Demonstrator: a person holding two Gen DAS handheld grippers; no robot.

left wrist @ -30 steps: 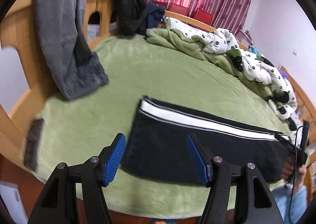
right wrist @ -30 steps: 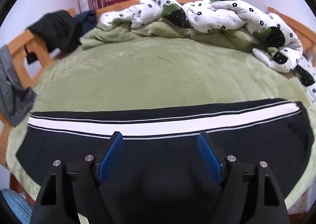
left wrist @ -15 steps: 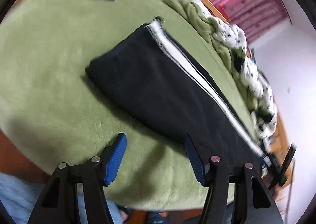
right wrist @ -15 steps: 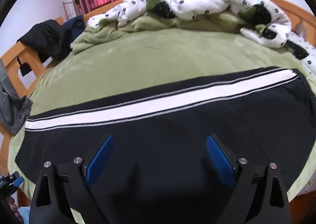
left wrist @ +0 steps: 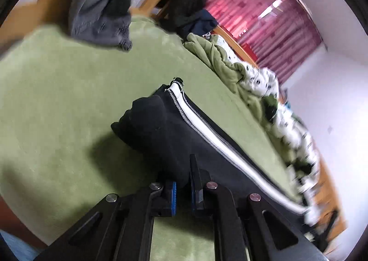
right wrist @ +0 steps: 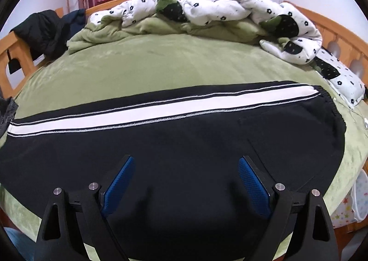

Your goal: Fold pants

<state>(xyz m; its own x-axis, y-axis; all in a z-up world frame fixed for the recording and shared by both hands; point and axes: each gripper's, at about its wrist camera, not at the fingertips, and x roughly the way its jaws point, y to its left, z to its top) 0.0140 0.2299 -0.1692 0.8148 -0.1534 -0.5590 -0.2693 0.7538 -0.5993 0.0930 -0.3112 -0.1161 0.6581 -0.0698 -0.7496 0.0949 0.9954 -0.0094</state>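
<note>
**Cloth, wood and matt plastic**

The pants (right wrist: 184, 146) were matt black knit cloth with a smooth white stripe. The bed cover (right wrist: 161, 65) looked like soft green fleece. The bed frame (right wrist: 333, 30) was smooth varnished wood. The pads (right wrist: 119, 182) were textured blue rubber.

No text, label, brand, number or sign can be read in either wrist view; nothing on the fabrics, walls or furniture carries legible writing.

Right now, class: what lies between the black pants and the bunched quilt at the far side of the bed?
In the right wrist view, only bare green bed cover lies between the black pants and the quilt.
</note>
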